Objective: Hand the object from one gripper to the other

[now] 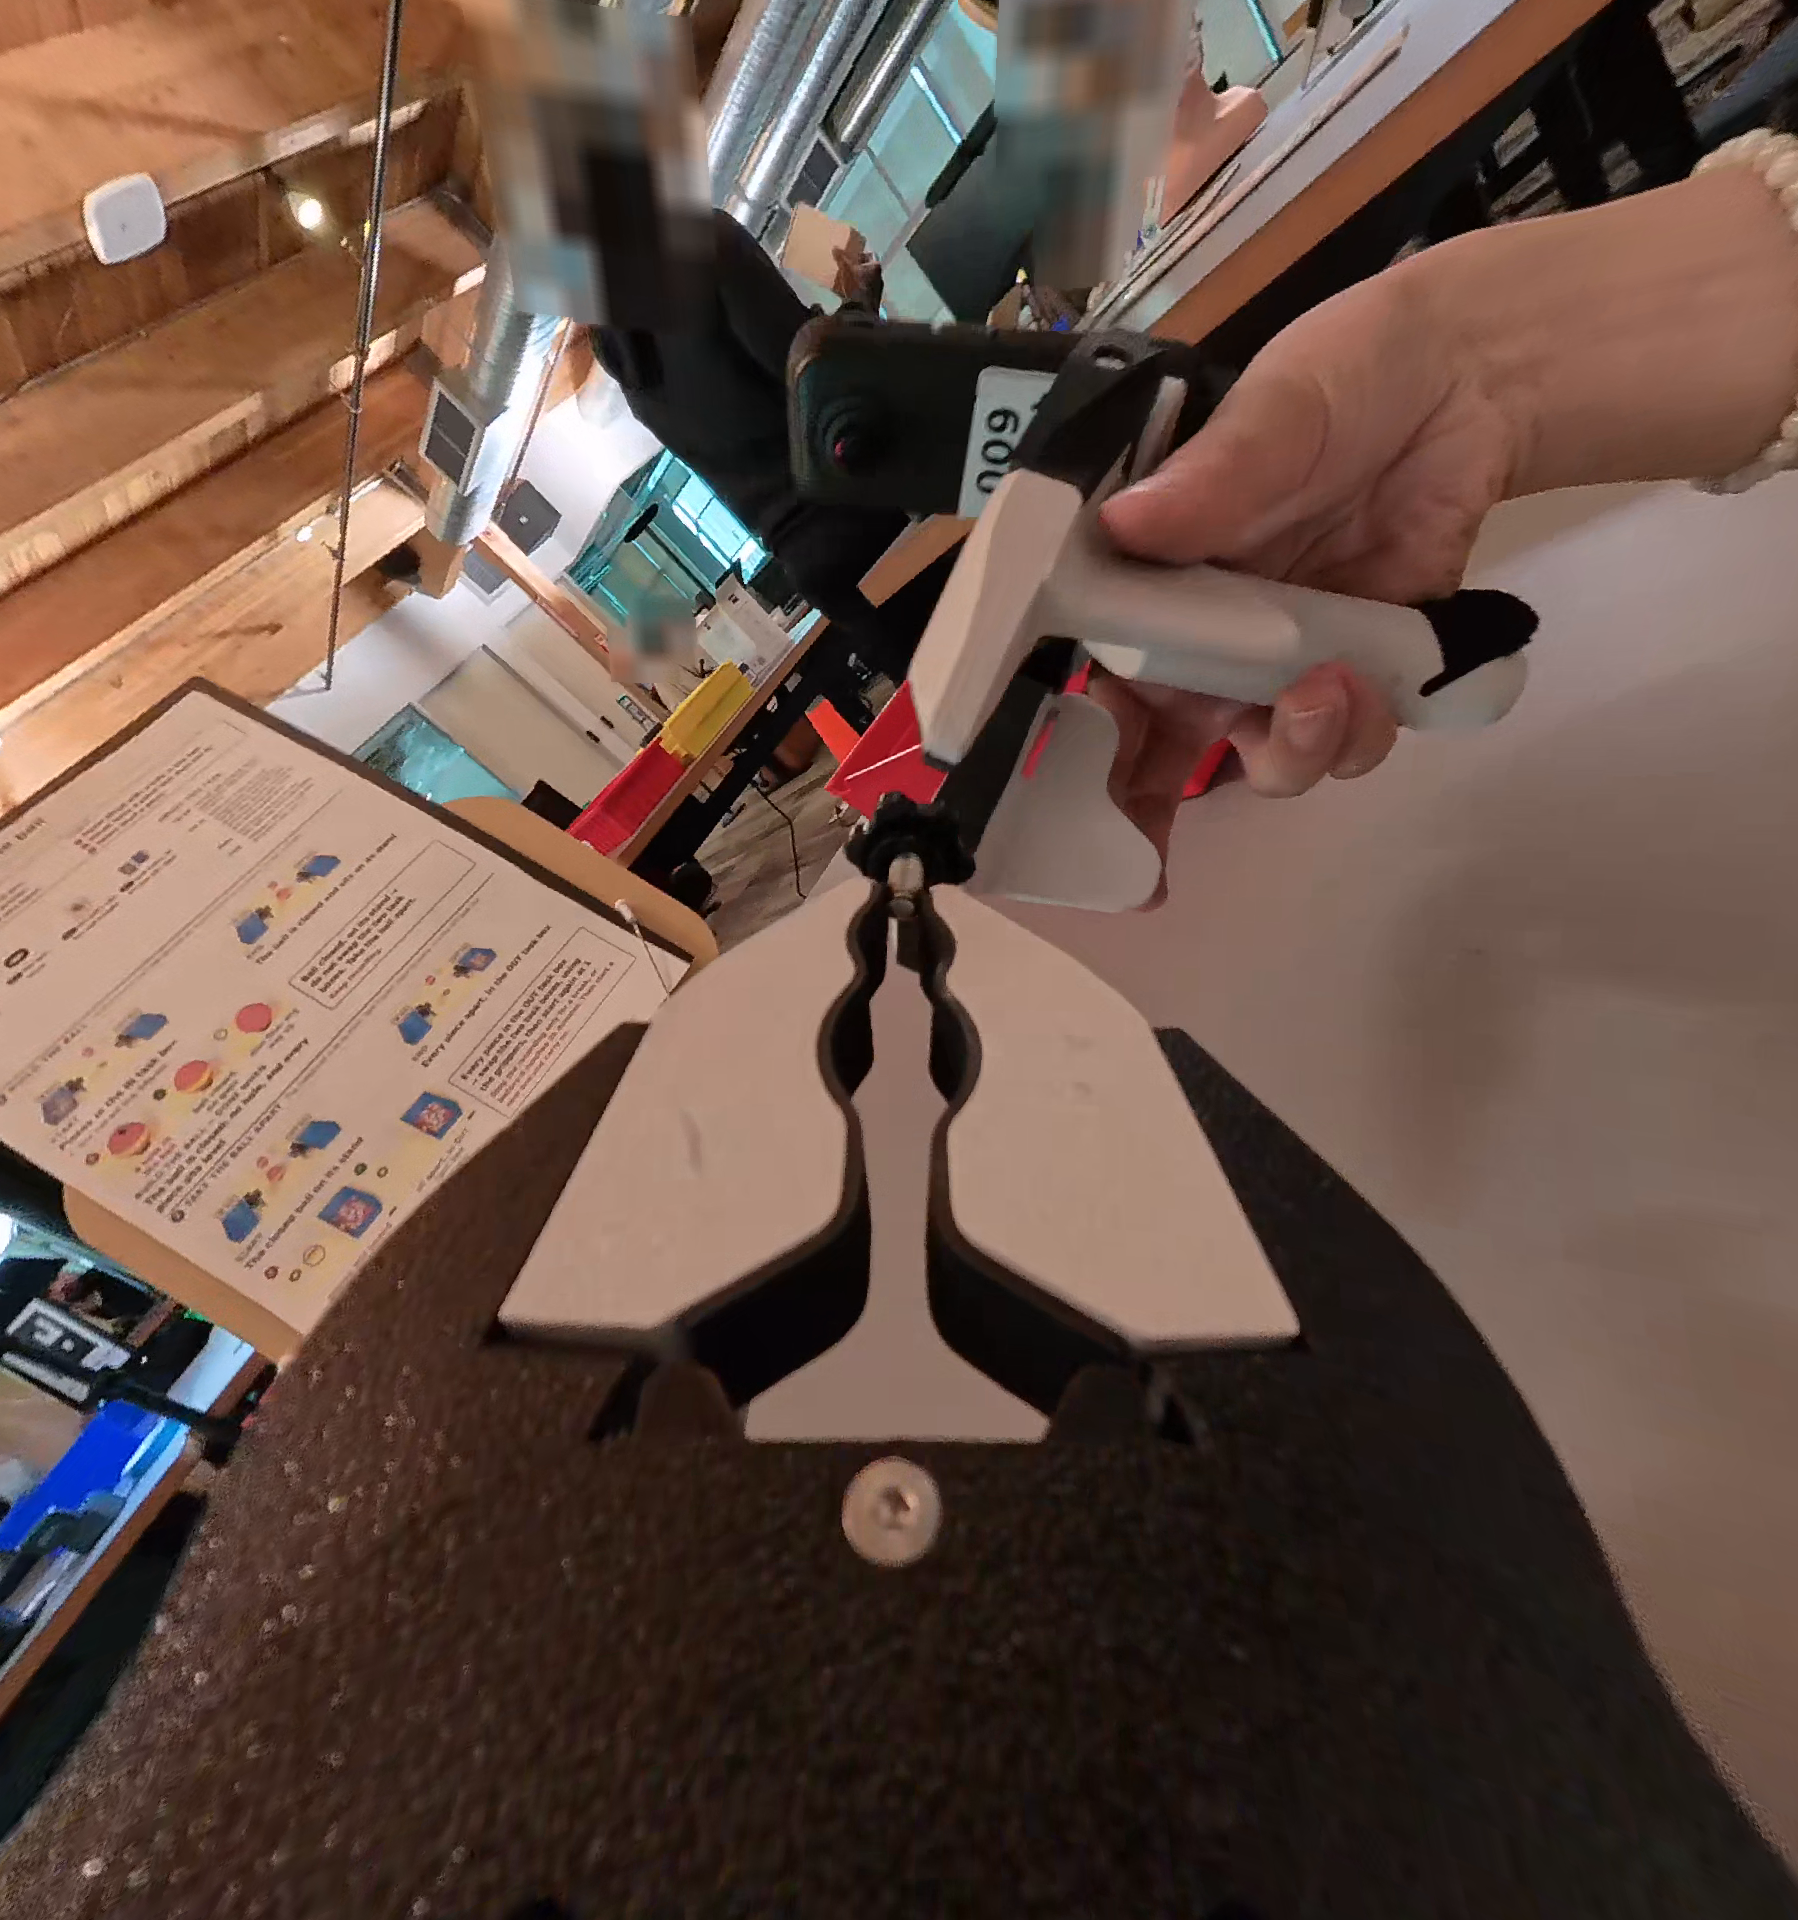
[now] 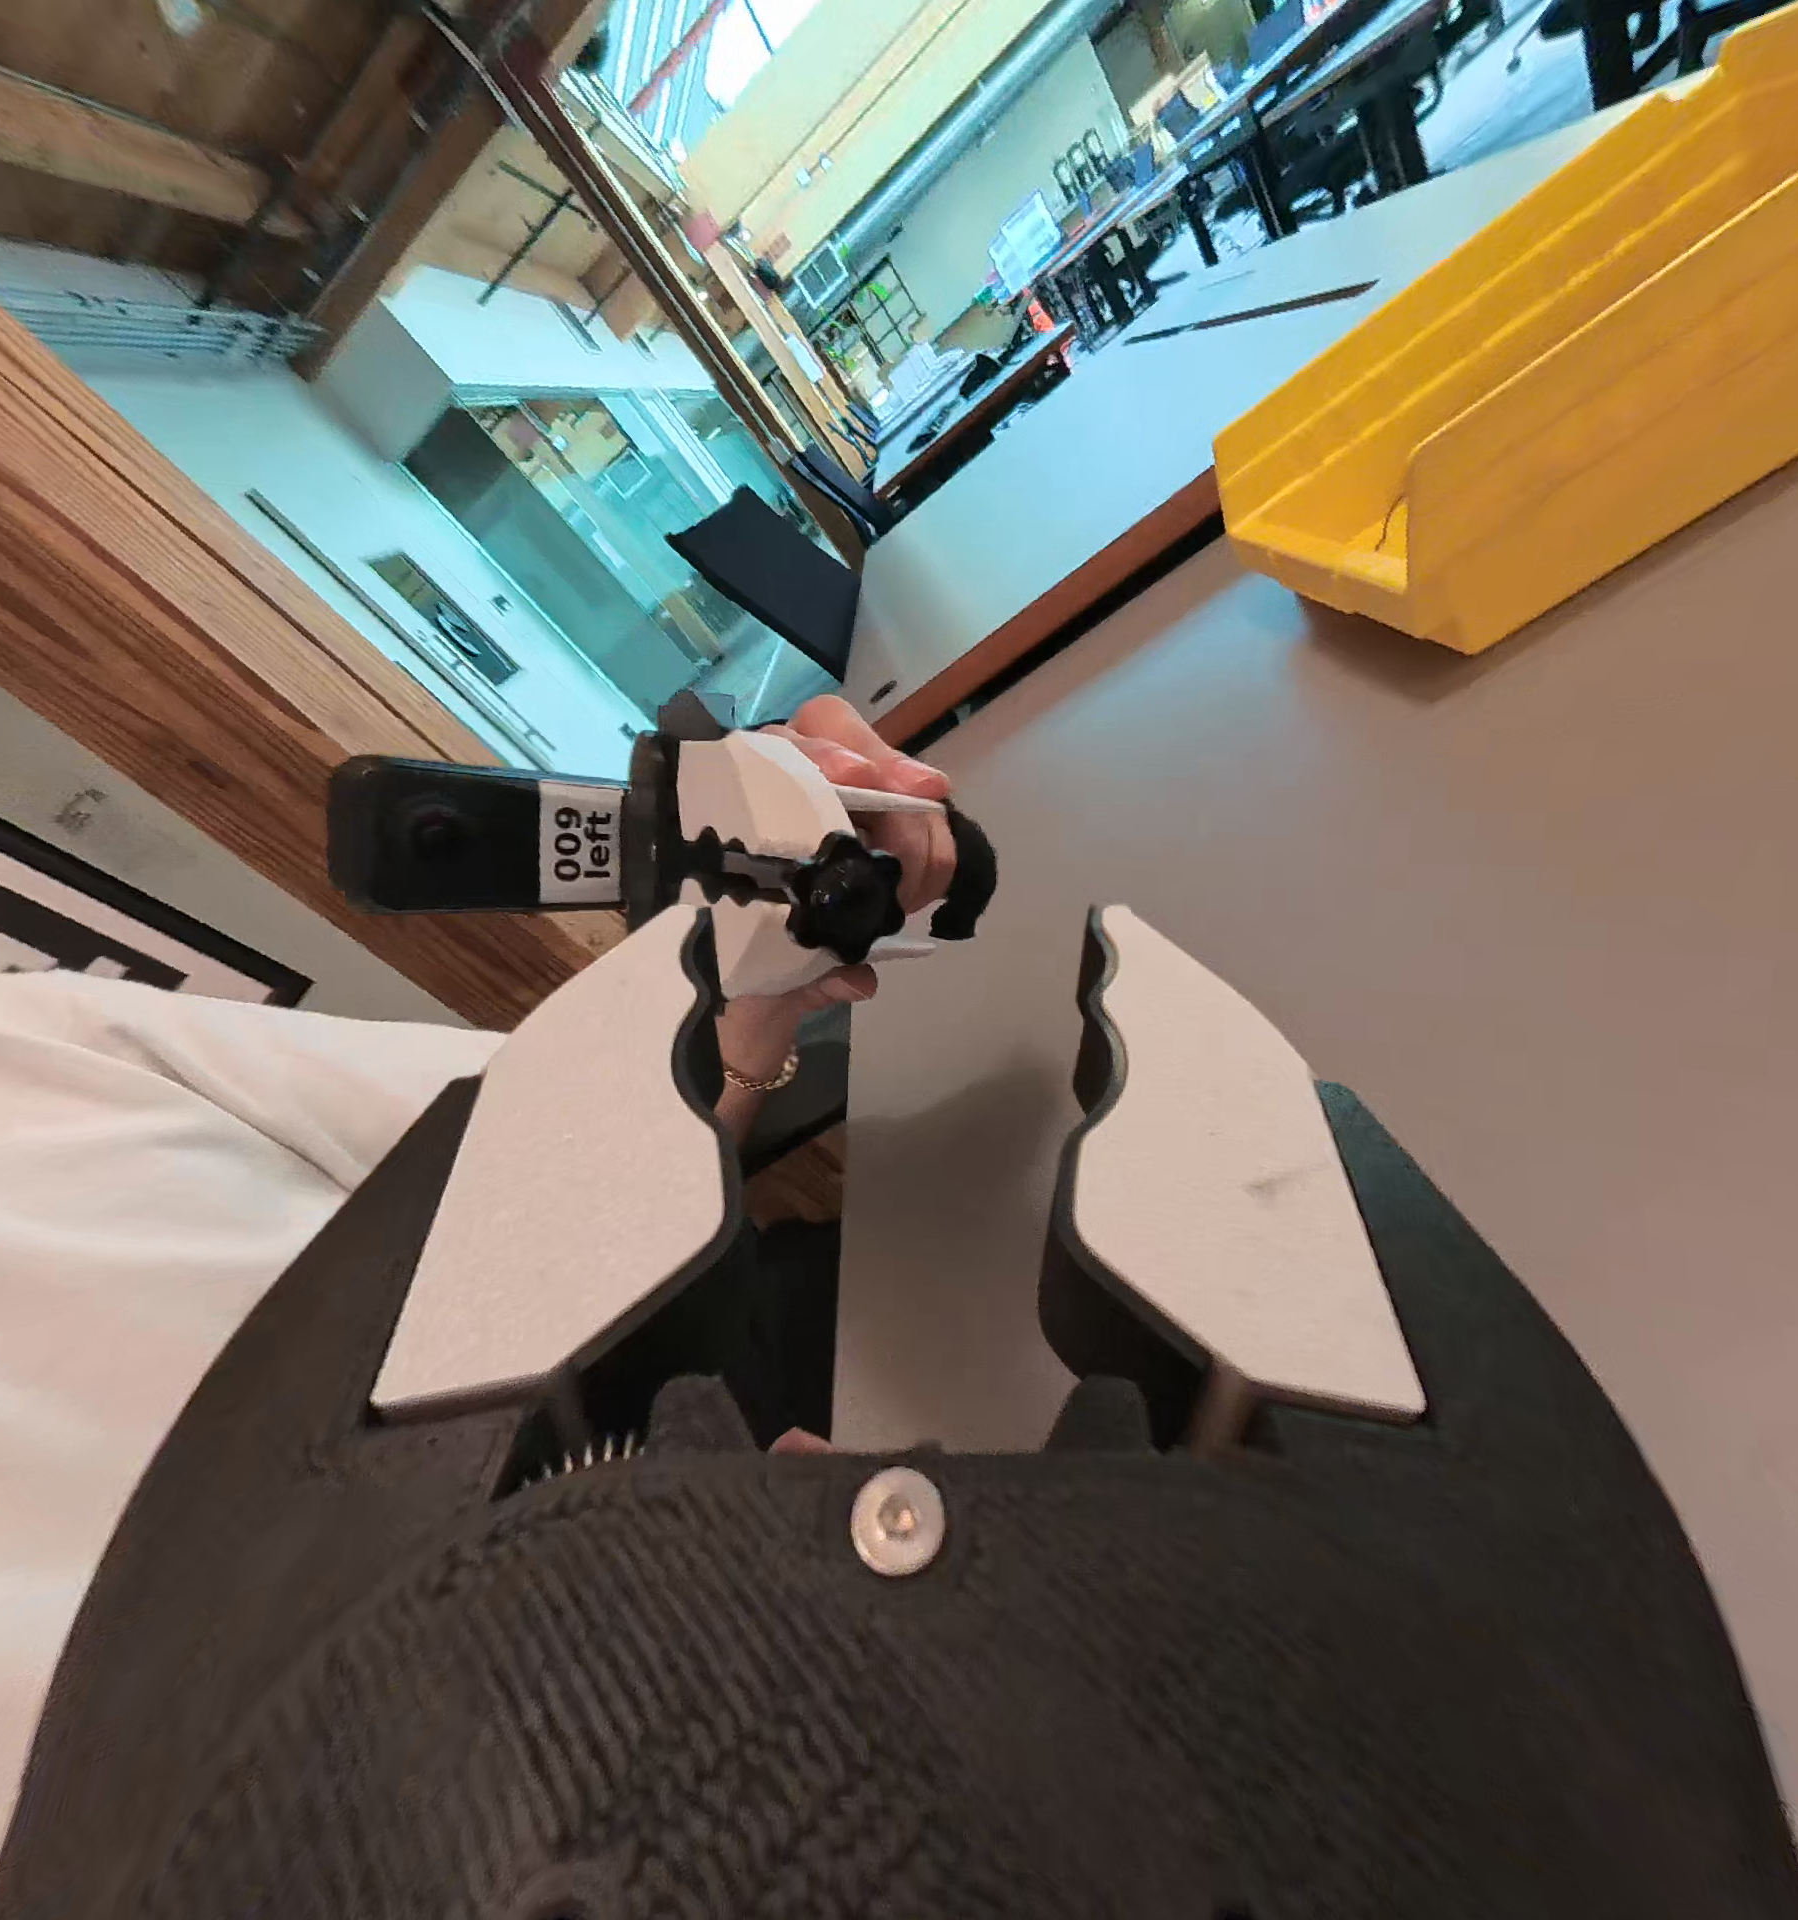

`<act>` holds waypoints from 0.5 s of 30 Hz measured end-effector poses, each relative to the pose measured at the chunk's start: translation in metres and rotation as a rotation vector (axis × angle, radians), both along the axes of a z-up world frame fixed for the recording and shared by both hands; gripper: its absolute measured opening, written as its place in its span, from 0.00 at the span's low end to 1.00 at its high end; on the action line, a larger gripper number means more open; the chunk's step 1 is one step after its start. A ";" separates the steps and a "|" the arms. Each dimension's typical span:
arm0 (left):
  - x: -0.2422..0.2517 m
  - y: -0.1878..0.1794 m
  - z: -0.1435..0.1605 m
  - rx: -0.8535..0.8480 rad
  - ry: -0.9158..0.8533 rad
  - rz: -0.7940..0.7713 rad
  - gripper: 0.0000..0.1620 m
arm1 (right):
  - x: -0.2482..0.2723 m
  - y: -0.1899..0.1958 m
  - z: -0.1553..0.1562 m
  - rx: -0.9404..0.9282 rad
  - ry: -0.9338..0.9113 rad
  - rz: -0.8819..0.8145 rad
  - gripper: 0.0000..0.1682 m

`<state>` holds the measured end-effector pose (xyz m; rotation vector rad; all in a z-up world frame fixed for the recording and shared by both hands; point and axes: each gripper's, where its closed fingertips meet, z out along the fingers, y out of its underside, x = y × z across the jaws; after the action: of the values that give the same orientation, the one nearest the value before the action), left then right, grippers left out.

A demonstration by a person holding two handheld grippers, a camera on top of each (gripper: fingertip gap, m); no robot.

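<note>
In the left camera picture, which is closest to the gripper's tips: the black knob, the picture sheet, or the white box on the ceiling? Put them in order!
Starting from the left hand-held gripper:
1. The small black star-shaped knob with a metal stud, held right at its fingertips.
2. The white printed instruction sheet on its wooden board, off to the left.
3. The white square box on the wooden ceiling, far up at the top left.
</note>
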<state>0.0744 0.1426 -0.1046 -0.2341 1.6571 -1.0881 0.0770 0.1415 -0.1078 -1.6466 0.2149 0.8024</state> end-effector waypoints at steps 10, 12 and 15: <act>-0.001 0.000 -0.002 -0.052 0.005 -0.033 0.05 | -0.014 0.004 0.002 0.079 -0.016 0.098 0.13; 0.000 0.002 -0.005 -0.104 0.059 -0.040 0.09 | -0.012 0.007 0.001 0.094 -0.091 0.071 0.13; 0.003 0.005 -0.016 -0.180 0.194 -0.067 0.15 | -0.003 0.013 -0.008 0.061 -0.278 -0.012 0.13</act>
<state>0.0775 0.1479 -0.1209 -0.4151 1.7484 -1.3010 0.0739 0.1548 -0.1158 -1.6766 0.0044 0.5571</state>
